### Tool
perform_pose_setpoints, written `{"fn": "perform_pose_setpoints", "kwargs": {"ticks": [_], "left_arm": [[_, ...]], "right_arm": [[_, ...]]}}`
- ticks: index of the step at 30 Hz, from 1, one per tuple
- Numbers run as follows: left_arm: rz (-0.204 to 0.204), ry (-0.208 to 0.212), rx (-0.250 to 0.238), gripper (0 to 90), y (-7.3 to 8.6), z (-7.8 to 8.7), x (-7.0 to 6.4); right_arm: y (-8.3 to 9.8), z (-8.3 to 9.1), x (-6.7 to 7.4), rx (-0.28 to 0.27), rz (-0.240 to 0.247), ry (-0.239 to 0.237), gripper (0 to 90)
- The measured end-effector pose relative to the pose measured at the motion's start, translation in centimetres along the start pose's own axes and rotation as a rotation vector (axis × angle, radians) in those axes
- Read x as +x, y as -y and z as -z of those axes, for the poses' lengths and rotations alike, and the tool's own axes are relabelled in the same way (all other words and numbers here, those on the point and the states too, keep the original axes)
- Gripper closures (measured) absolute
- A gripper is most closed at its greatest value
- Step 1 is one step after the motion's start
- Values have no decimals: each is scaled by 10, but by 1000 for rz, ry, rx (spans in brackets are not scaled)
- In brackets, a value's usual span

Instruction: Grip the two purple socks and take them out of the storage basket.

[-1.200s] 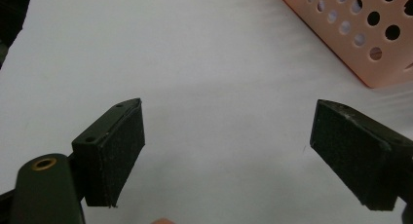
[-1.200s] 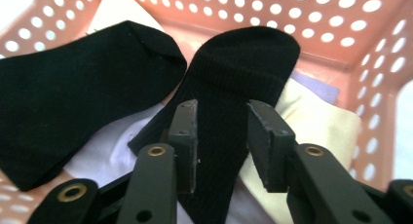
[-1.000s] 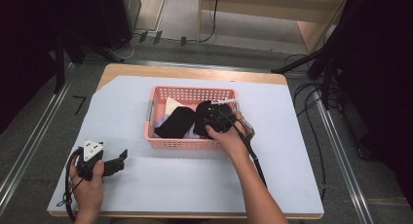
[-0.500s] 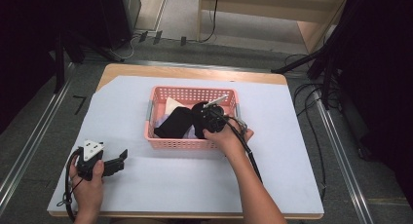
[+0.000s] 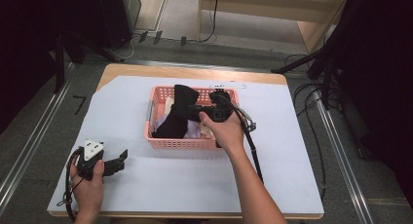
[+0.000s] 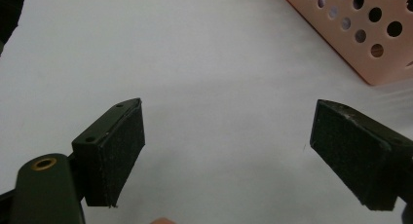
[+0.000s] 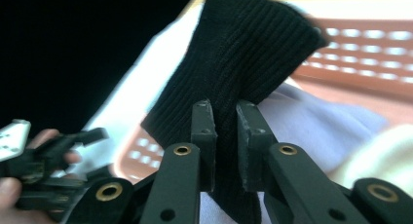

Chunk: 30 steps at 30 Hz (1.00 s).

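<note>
1. The black sock [image 7: 243, 68] is the thing in hand: a ribbed knit piece, pinched near its middle and lifted partly out of the pink basket [image 5: 180, 143], its lower end trailing down among the other laundry.
2. The right tool [image 7: 225, 136] has just been closing its jaws, and they now stand narrow with the sock's fabric pressed between the pads [image 7: 204, 136]; in the high view the right tool [image 5: 195, 112] hangs over the basket's middle.
3. Under the sock lie a pale lilac cloth [image 7: 311, 121] and a cream-coloured piece [image 5: 169, 106], touching it.
4. The basket sits on the white sheet [image 5: 292, 175] that covers the desk [image 5: 195, 70], towards its far side.
5. The left tool [image 6: 229, 151] rests low over the sheet, well apart from the sock, jaws wide and holding nothing; the basket's corner is just beyond.
6. Risks, as I judge them: the grip takes only a fold of knit, so the sock may slide free as it is raised; its trailing end may drag the lilac cloth over the rim; a snag could tip the light basket.
</note>
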<state>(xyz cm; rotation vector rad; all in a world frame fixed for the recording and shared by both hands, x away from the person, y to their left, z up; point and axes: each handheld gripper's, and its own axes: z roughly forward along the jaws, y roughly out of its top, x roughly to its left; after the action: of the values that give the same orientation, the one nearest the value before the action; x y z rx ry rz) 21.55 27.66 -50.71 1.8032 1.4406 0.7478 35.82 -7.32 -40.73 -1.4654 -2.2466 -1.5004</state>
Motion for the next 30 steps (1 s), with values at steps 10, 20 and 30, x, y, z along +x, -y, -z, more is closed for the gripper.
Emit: {"fn": "perform_pose_setpoints", "kwargs": {"ticks": [10, 20, 30], "left_arm": [[8, 5, 0, 137, 0, 0, 0], [0, 2, 6, 137, 0, 0, 0], [0, 6, 2, 137, 0, 0, 0]], "right_arm": [[11, -10, -38, -40, 92, 535, 671], [26, -32, -31, 334, 15, 390, 827], [34, -40, -30, 314, 55, 407, 583]]}}
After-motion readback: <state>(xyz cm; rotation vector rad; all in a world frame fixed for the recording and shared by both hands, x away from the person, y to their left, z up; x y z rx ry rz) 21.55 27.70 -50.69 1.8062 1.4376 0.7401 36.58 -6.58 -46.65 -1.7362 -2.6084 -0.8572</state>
